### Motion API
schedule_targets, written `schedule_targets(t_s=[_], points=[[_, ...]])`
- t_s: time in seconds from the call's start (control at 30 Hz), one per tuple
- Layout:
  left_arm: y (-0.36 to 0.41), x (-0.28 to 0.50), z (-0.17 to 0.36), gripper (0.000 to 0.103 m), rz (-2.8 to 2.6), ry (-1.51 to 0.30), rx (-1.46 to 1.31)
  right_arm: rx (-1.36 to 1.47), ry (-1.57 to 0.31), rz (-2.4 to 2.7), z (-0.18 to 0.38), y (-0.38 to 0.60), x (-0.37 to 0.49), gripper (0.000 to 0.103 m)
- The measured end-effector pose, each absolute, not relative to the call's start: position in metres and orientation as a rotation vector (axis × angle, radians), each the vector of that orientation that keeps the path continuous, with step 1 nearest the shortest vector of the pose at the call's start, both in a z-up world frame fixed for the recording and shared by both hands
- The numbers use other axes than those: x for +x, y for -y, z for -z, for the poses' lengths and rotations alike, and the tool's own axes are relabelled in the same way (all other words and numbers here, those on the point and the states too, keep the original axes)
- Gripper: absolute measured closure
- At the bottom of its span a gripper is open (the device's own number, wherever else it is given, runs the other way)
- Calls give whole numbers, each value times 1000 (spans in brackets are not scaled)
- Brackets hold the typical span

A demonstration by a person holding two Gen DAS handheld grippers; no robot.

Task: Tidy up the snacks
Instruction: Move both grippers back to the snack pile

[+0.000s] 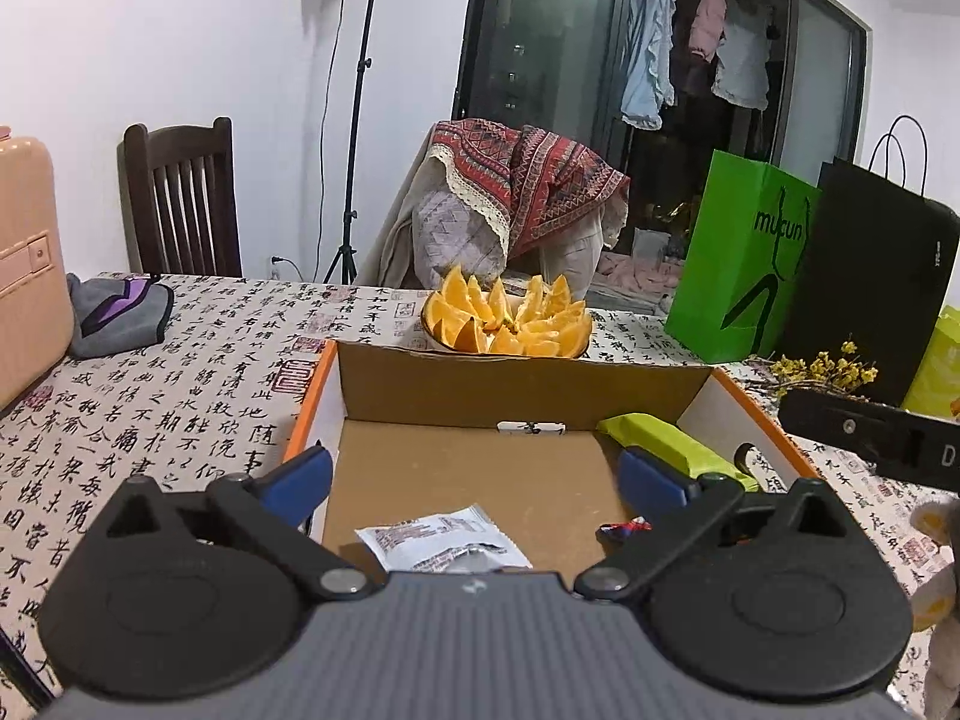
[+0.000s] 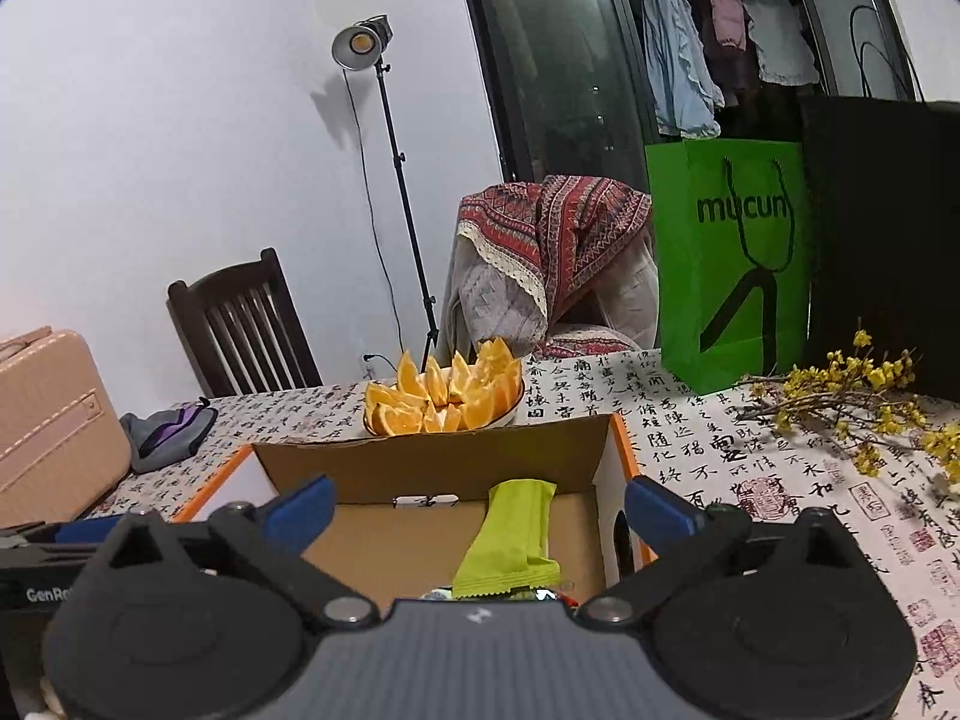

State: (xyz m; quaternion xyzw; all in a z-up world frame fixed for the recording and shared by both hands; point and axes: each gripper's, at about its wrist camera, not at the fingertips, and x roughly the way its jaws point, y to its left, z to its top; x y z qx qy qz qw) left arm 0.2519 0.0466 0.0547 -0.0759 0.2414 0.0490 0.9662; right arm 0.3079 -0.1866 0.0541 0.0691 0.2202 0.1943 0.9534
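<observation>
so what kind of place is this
Probably a home dining area: a table under a calligraphy-print cloth, a wooden chair, and laundry hanging behind the glass door.

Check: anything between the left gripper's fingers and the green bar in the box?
Left wrist view: only bare box floor between left gripper and green bar.

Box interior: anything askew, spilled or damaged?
Nothing spilled or damaged. In the cardboard box, the green snack bar, white packet and red-blue wrapper lie loose at mixed angles. Both claws, left claw and right claw, are open and empty.
</observation>
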Motion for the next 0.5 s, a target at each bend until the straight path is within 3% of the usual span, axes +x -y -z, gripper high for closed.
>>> schedule_targets(t_s=[0.5], points=[[-56, 184, -52, 0, -98, -481, -153, 81, -464, -407, -47, 217, 233, 0]])
